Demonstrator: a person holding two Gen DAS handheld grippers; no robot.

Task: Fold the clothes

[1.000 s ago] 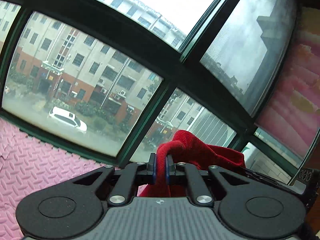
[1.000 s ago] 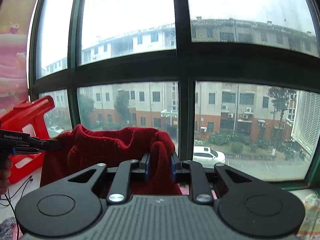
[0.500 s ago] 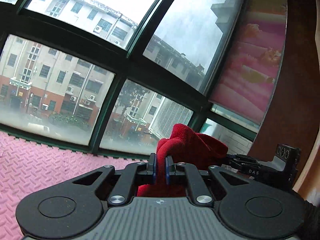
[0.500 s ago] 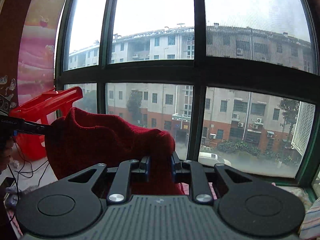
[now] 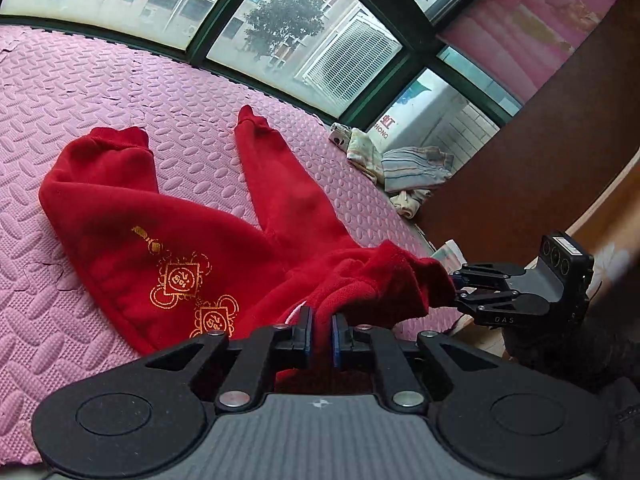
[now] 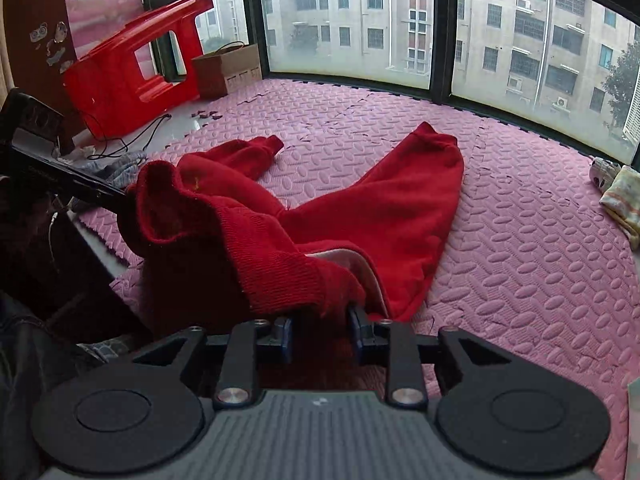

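- Both grippers pinch the waistband of the red trousers (image 5: 168, 216): the left gripper (image 5: 320, 330) has its jaws pressed together on a fold of the hem, and the right gripper (image 6: 320, 326) clamps a thicker bunch of the ribbed band, its jaws standing wider.
- Pink foam mat (image 6: 520, 240) carries most of the trousers; both legs lie spread apart on it toward the window (image 6: 360, 20), while the waist end is lifted.
- Thick fleece, I'd judge: soft, floppy and light, not slippery, so it will sag wherever it isn't held.
- Holding the two waistband corners looks right for laying it flat; the cuffs would be the next places to take.
- Smaller folded cloths (image 5: 404, 168) lie near the mat's edge.
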